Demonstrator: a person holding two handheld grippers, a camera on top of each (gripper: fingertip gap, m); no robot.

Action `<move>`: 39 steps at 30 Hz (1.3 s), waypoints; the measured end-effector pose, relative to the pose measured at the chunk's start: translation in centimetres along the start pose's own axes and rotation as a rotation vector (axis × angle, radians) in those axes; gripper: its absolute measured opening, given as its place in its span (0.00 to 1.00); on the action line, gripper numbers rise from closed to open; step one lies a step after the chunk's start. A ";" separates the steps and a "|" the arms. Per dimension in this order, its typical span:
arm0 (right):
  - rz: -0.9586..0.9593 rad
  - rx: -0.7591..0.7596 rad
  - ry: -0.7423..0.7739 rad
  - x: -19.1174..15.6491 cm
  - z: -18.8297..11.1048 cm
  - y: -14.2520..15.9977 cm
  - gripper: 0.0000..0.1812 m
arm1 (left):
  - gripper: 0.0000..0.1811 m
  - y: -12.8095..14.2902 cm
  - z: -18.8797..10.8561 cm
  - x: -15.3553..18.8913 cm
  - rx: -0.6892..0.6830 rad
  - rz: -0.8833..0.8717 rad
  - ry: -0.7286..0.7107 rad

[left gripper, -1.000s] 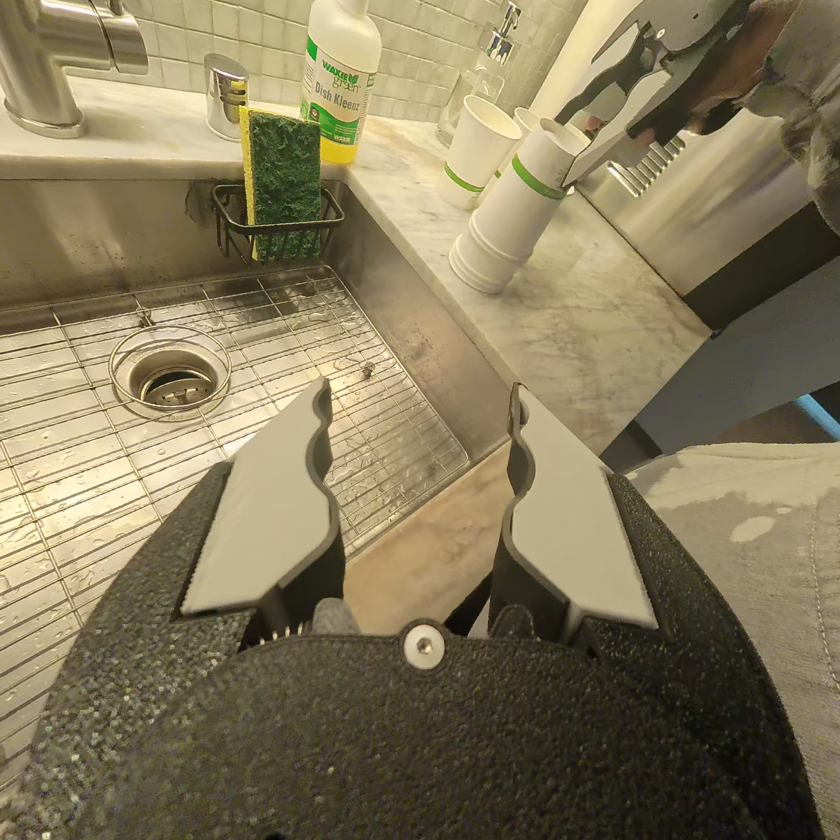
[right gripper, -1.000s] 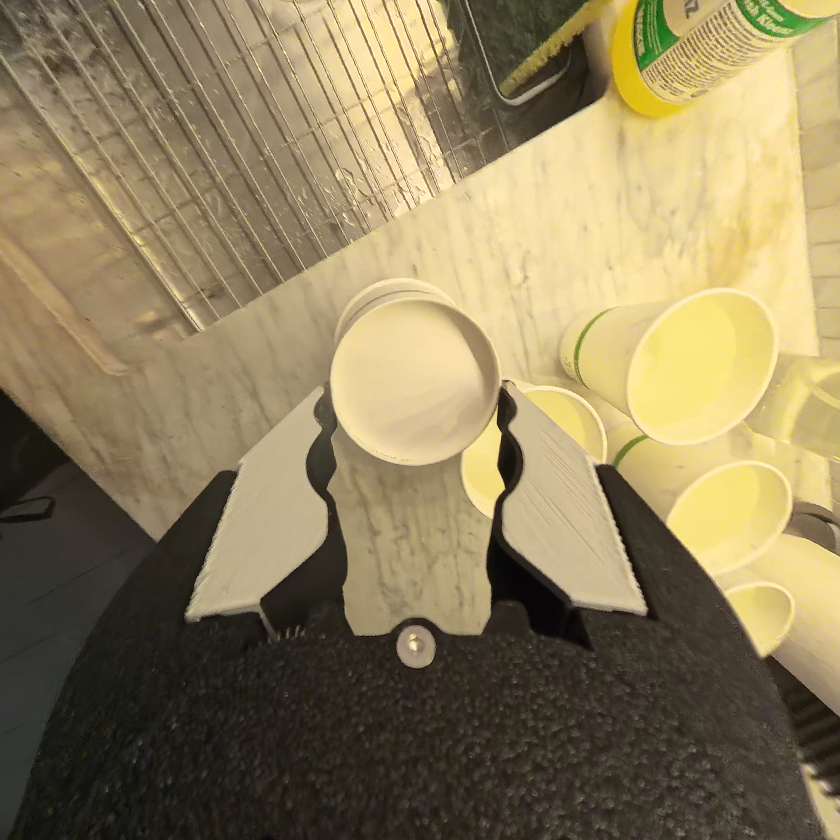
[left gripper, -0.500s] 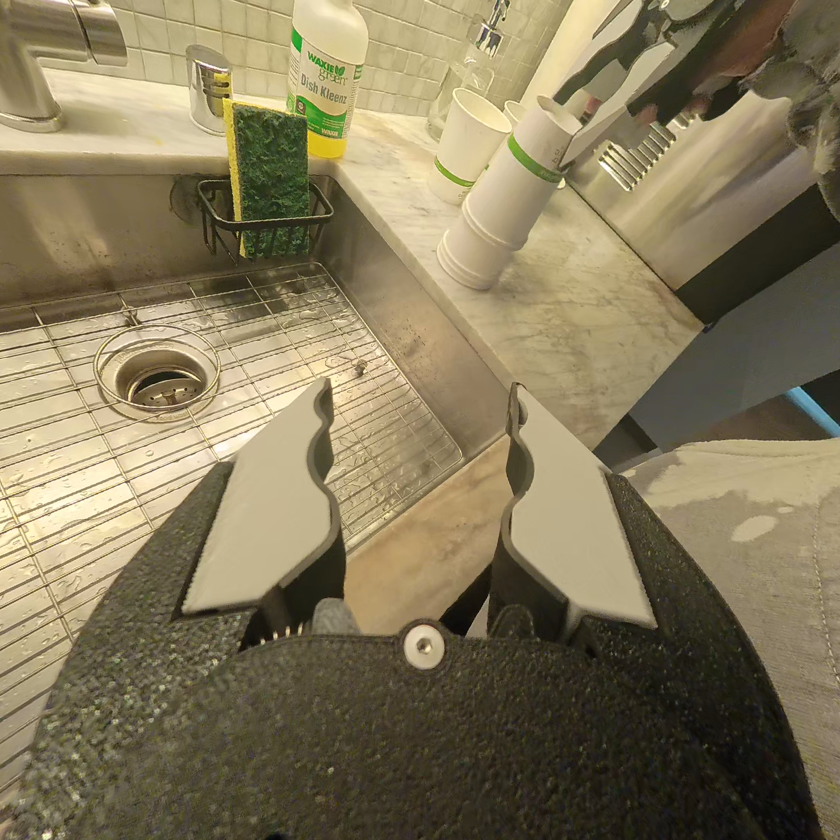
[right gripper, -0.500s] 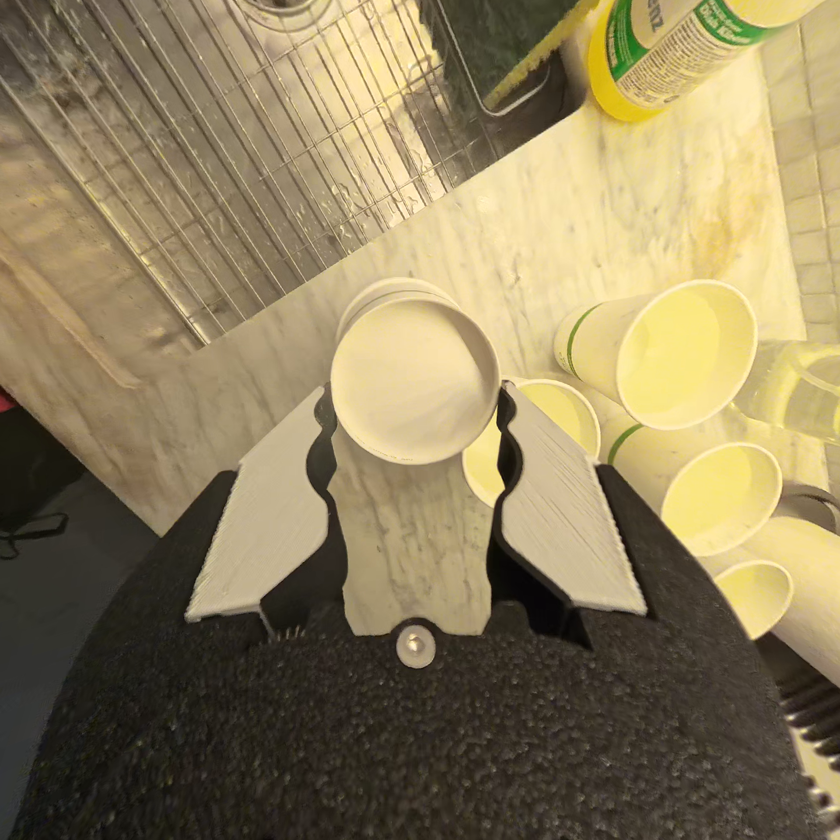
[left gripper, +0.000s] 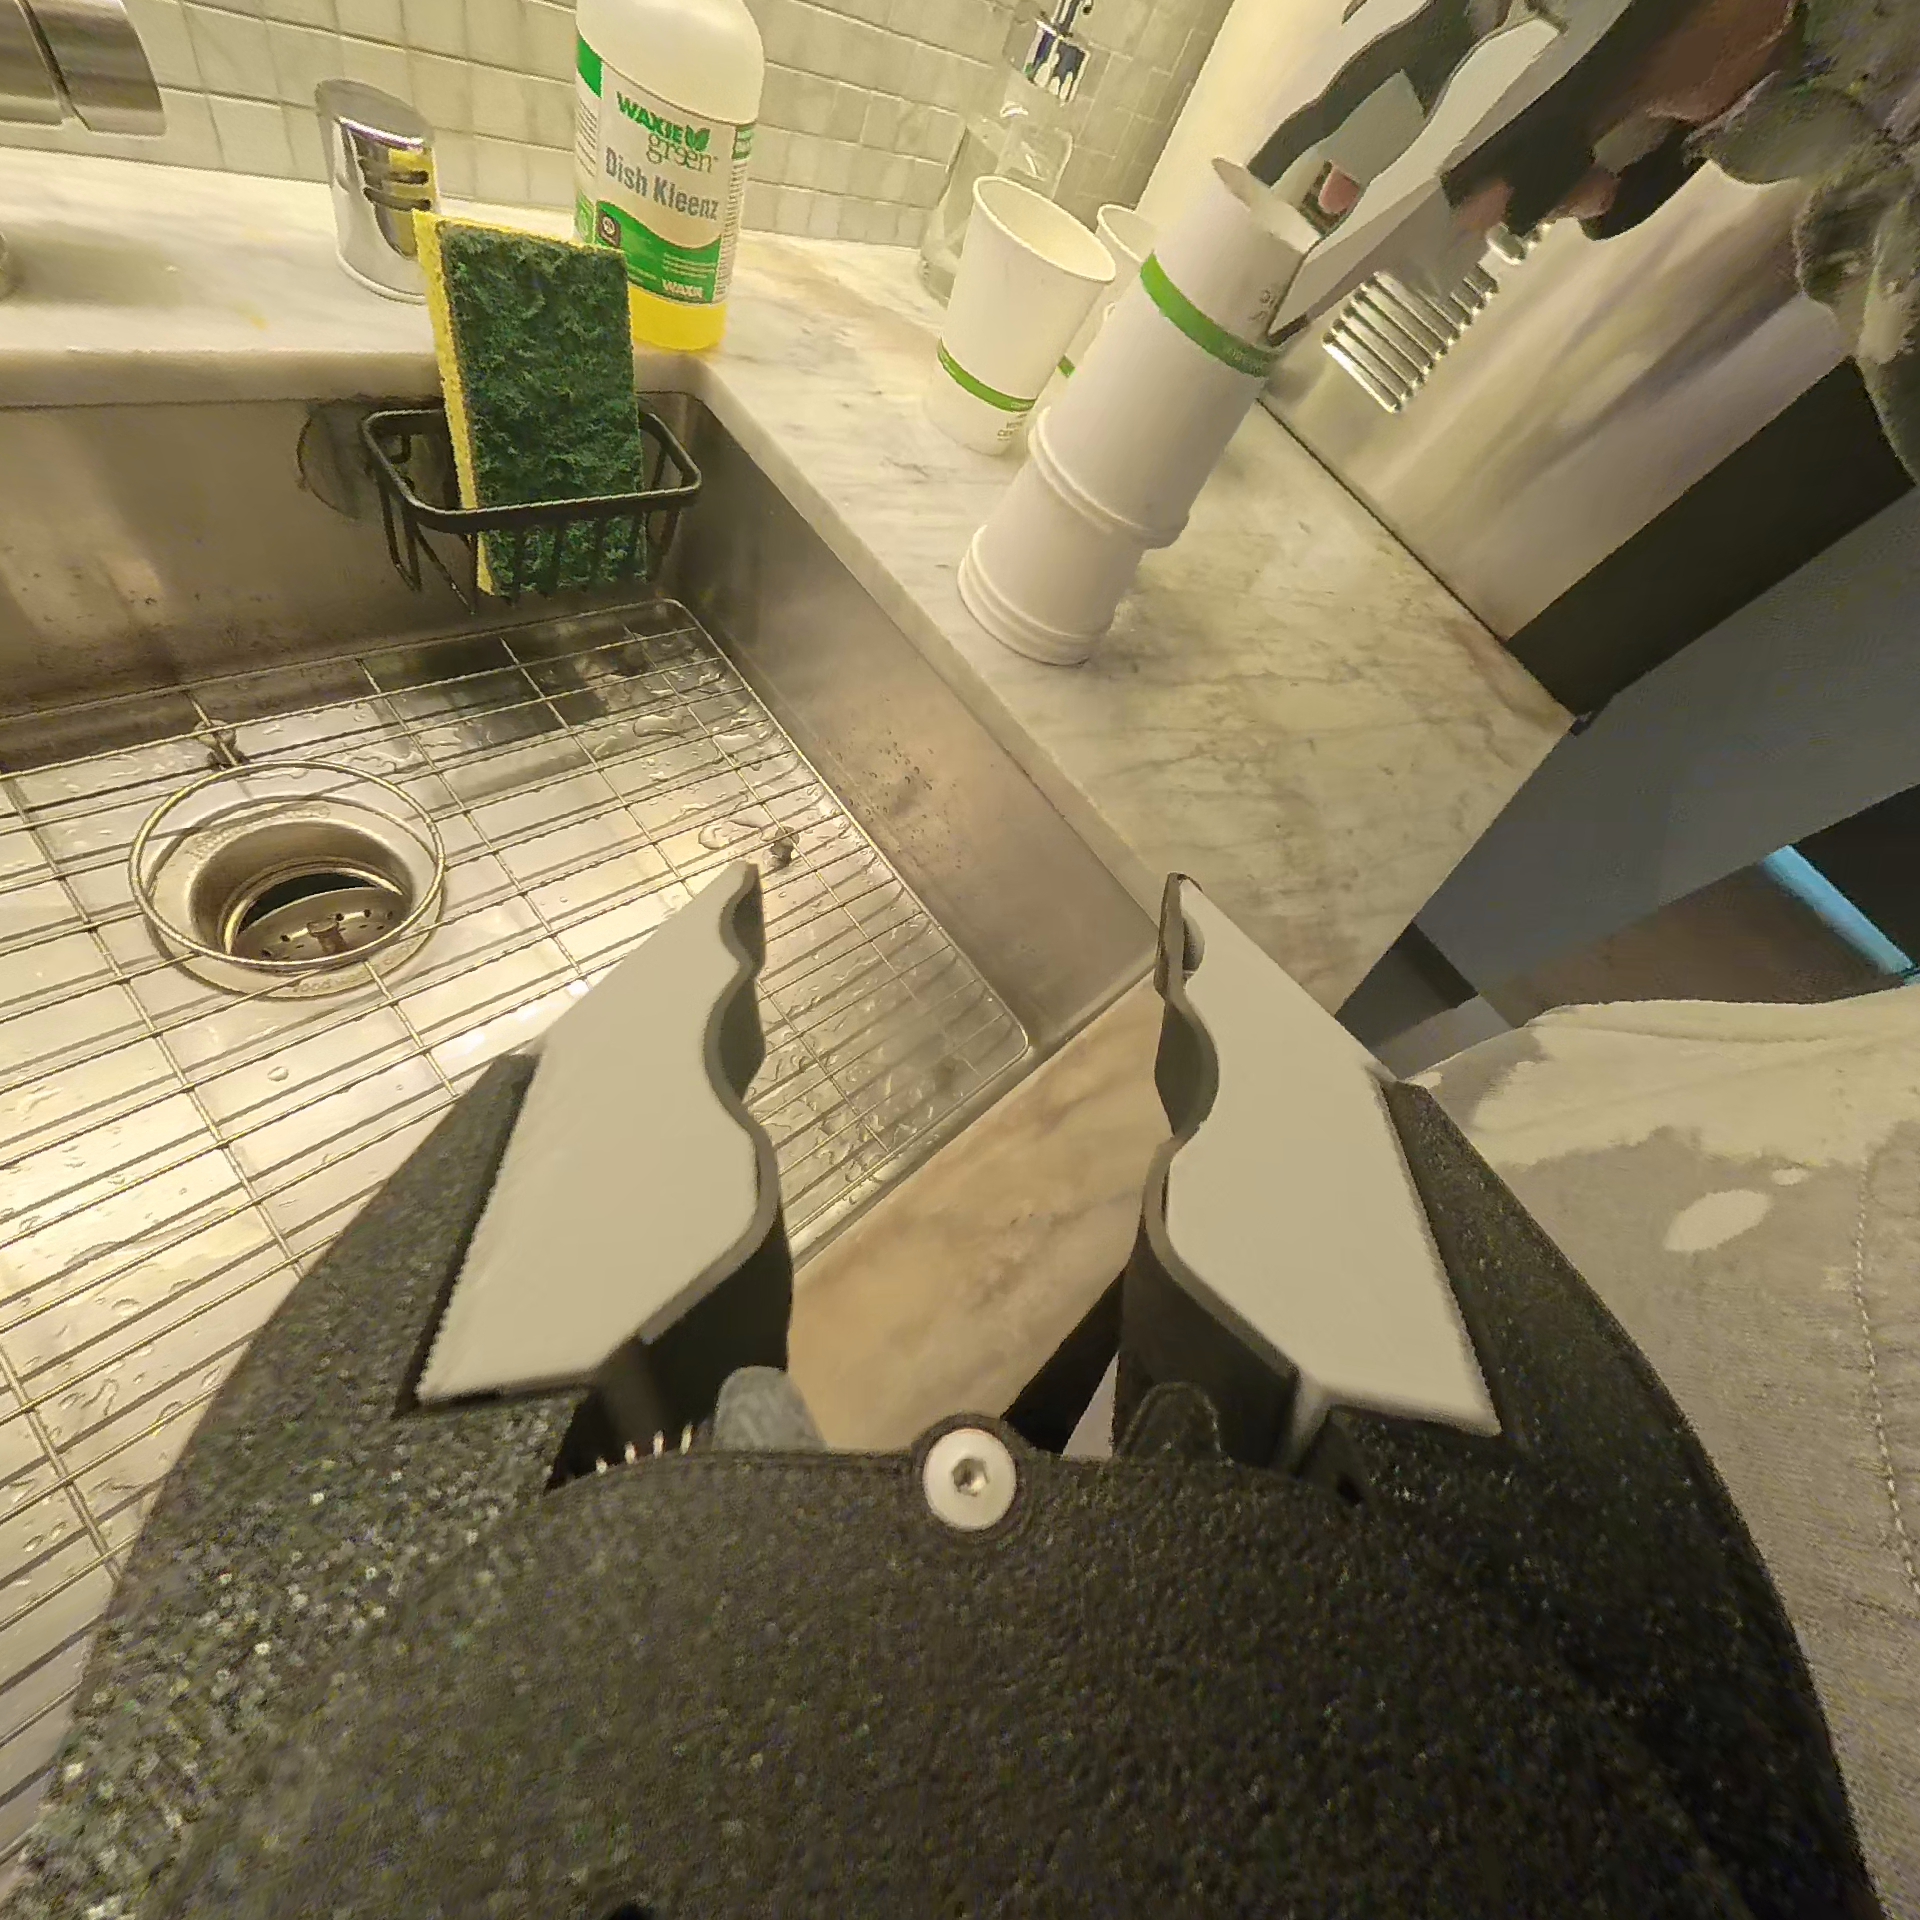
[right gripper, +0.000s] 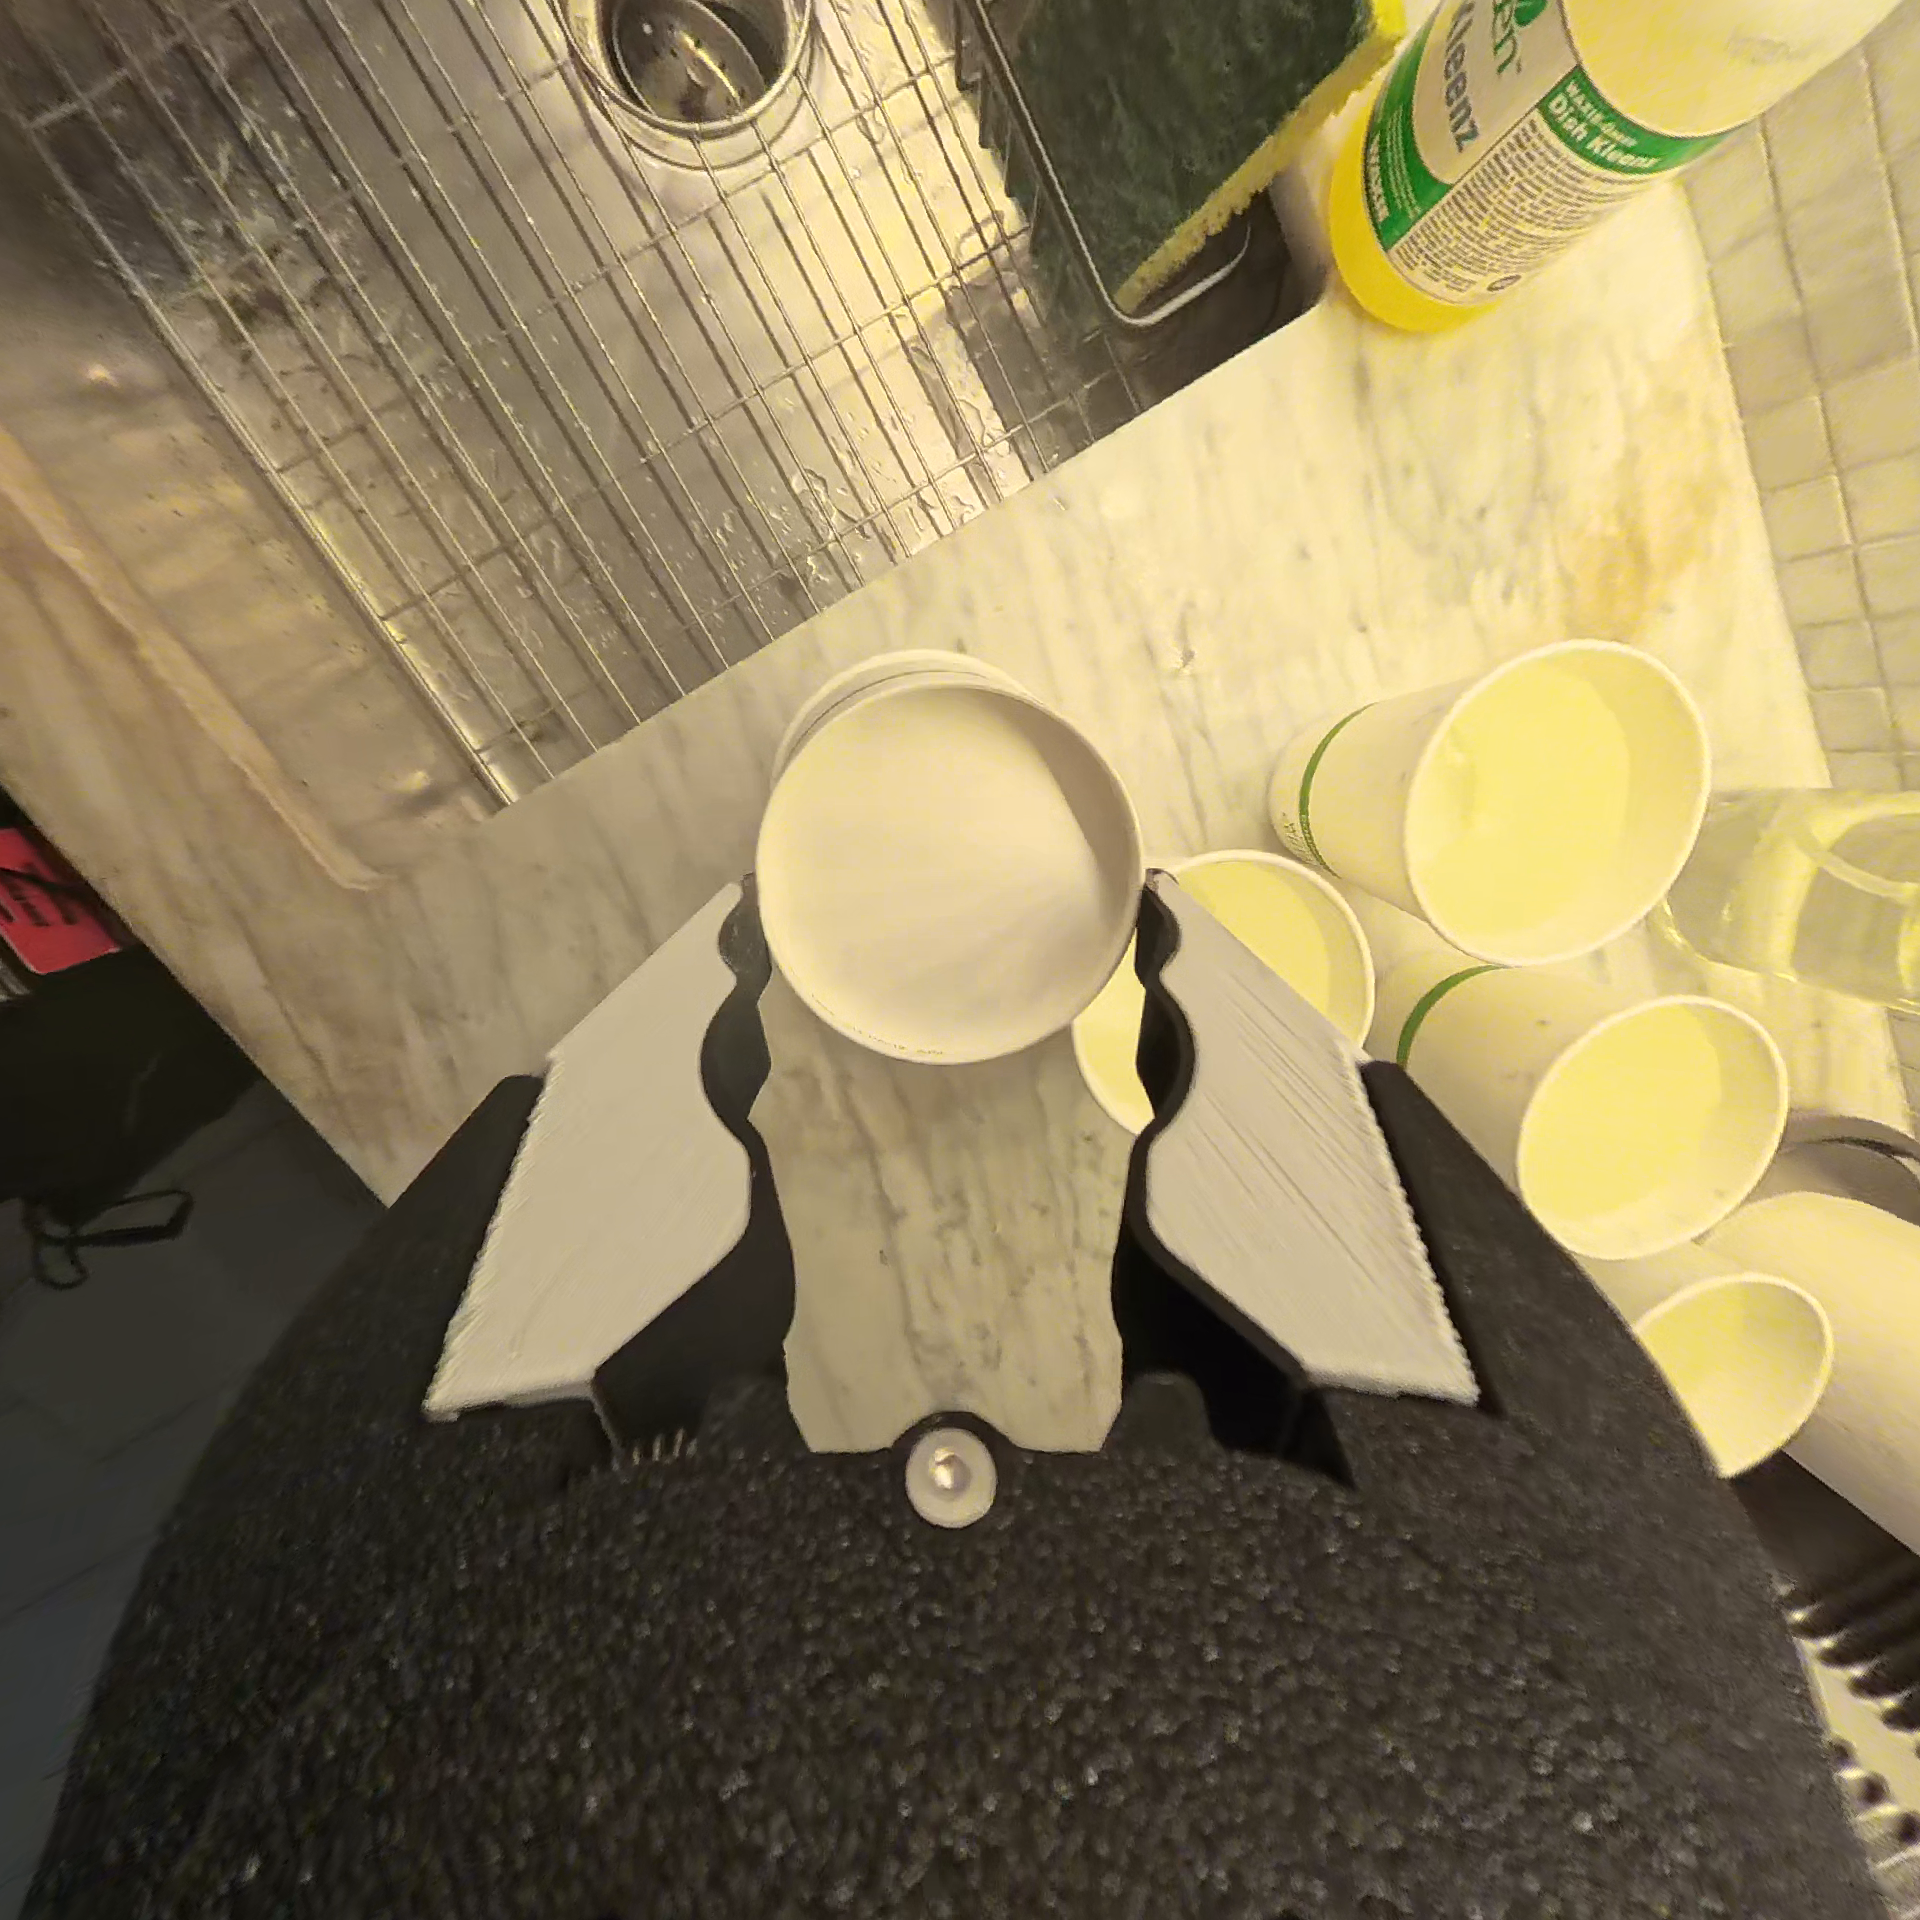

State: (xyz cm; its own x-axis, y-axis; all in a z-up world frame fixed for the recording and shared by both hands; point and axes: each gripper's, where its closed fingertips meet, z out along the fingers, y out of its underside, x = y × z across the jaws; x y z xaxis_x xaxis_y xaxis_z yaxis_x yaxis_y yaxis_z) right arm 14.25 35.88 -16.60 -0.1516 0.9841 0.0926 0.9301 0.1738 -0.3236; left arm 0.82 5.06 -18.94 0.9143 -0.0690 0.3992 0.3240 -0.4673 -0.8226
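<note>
Paper cup stack (right gripper: 940, 883), frame centre, is pinched by the right gripper (right gripper: 943, 894); the left gripper (left gripper: 961, 904) gapes empty over the sink (left gripper: 935, 790) corner.

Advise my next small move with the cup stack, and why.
Probably bring the open left gripper, idle over the corner of the sink, across to the lower cups of the stack. The stack leans on the counter, and the right gripper pinches only the top cup, so pulling might drag the rest or tip them.
</note>
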 end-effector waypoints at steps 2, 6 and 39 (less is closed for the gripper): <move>-0.003 0.026 0.002 0.0 -1.1 -0.1 0.39 | 0.41 0.0 0.1 0.1 -0.002 0.000 0.004; -0.017 0.114 0.040 -0.2 -4.5 -0.6 0.39 | 0.36 -0.5 0.4 1.1 0.007 -0.020 0.061; 0.131 1.218 -0.587 -18.9 -15.3 -9.2 0.38 | 0.02 -12.5 -2.5 15.3 0.194 -0.248 0.840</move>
State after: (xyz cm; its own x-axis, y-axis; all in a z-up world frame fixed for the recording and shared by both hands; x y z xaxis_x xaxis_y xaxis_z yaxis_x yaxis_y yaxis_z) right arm 13.63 15.14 -1.00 -0.4895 0.8130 -0.3153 0.1119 -0.3000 -0.9474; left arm 10.18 7.62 -1.56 0.3580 -0.6434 0.6767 0.5933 -0.4029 -0.6969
